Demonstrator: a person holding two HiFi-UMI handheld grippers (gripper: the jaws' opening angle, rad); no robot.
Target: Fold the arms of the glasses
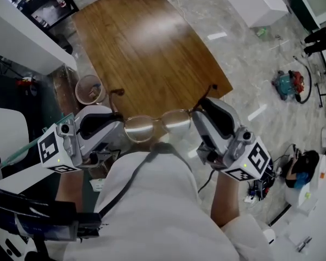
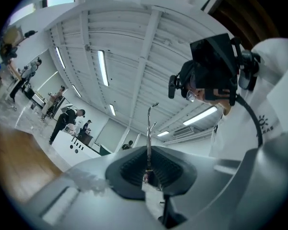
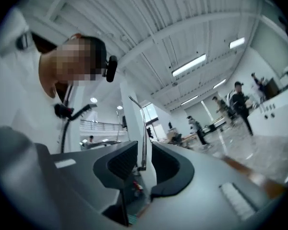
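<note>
The glasses (image 1: 157, 125) hang in the air just in front of the person's chest, level, with both lenses side by side and the near edge of the wooden table (image 1: 146, 42) beyond them. Both temple arms stick out away from the person, unfolded, with their curved tips over the table's edge.

The left claw (image 1: 119, 125) comes in from the left, its marker cube (image 1: 51, 148) out at the far end, and meets the frame at its left corner. In the left gripper view the left claw (image 2: 149, 169) has its jaws almost together, clamped on the thin metal left temple arm (image 2: 149, 128), which rises straight up out of the dark pads toward the ceiling.

The right claw (image 1: 197, 118) comes in from the right and points at the other one, so the two face each other across the lenses. In the right gripper view the right claw (image 3: 143, 162) has its jaws apart, and the right temple arm (image 3: 143, 133) stands upright in the gap between them; a strip of daylight shows on either side of it, so the pads do not seem to press on it.

Both forearms are bent and drawn in close to the body, the left forearm (image 1: 70, 186) and the right forearm (image 1: 225, 200) rising from below to the claws, which tip a little upward
</note>
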